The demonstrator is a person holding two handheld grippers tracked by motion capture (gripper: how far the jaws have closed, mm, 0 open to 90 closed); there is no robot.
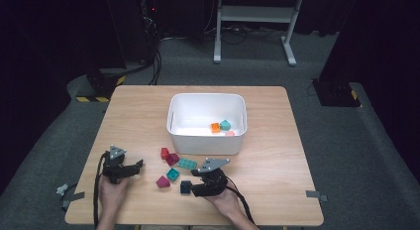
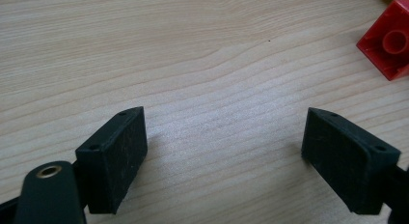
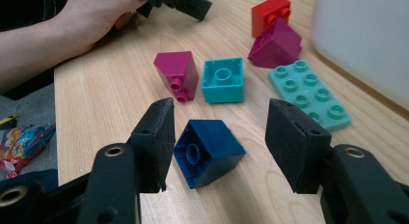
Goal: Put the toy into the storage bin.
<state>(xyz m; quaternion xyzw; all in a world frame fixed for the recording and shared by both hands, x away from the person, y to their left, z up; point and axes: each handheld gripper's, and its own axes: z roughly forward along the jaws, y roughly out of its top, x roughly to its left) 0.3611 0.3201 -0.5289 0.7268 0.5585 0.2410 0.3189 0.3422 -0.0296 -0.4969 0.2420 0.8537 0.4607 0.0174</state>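
Dark blue brick [image 3: 208, 151] between open jaws

Pale wood-grain table [image 2: 193, 55], matt, fine lines running along the top. Dark blue brick [image 3: 207, 151] of smooth plastic with a soft sheen; likewise the turquoise plate [image 3: 308, 91], the magenta brick [image 3: 177, 72] and the red brick [image 3: 270, 14] toward the far edge. White bin [image 1: 205, 141] in smooth, slightly glossy plastic. Right claw [image 3: 219, 147] pads black, matt, faintly scuffed, rubber-like; brass-coloured metal eyelets set in the black plastic arms. Left claw [image 2: 224, 156] pads the same dull black.
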